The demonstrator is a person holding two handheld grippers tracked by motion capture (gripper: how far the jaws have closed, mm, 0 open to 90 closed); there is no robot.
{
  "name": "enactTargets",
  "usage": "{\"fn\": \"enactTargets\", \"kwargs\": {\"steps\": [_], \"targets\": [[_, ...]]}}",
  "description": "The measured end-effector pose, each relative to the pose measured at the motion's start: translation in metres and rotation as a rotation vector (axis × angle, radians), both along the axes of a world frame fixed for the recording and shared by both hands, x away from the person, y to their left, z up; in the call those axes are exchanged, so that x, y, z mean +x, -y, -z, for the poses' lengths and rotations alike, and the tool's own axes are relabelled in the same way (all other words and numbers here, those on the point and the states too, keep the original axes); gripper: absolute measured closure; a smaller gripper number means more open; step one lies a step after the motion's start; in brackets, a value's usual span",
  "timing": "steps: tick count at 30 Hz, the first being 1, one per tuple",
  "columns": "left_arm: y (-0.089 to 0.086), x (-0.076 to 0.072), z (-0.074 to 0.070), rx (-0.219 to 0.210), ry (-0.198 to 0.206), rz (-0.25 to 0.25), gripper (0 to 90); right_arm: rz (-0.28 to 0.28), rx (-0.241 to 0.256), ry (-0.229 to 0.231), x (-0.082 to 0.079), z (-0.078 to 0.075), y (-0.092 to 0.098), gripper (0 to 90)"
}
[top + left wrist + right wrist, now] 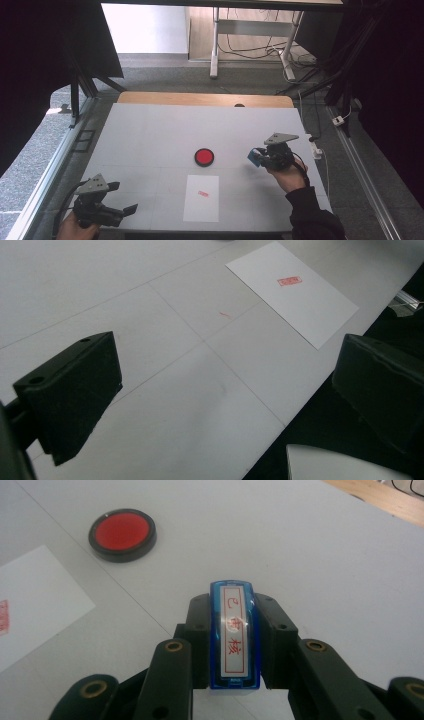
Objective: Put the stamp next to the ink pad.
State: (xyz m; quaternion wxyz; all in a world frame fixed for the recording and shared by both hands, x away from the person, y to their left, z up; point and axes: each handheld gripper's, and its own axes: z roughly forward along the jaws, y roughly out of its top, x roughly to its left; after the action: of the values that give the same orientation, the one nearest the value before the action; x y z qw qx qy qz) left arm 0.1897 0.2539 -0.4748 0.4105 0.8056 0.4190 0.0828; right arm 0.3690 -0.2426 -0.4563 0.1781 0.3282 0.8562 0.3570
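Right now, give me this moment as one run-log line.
right hand-held gripper: shut on blue stamp, right of ink pad | left hand-held gripper: open, holding nothing | paper: red stamp mark on it

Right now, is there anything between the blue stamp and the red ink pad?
No. In the high view, the blue stamp sits in the right gripper, and just bare table lies between it and the red ink pad.

High view overhead facing forward, gripper views close, sharing paper (201, 198)
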Motion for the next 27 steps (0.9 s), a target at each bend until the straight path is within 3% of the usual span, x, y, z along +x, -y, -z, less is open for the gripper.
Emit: {"fn": "enactTargets", "kwargs": {"steps": [27], "targets": [[0.001, 0.0, 0.0, 0.006, -0.006, 0.008, 0.4, 0.012, -0.065, -0.064, 0.012, 0.028, 0.002, 70.0]]}}
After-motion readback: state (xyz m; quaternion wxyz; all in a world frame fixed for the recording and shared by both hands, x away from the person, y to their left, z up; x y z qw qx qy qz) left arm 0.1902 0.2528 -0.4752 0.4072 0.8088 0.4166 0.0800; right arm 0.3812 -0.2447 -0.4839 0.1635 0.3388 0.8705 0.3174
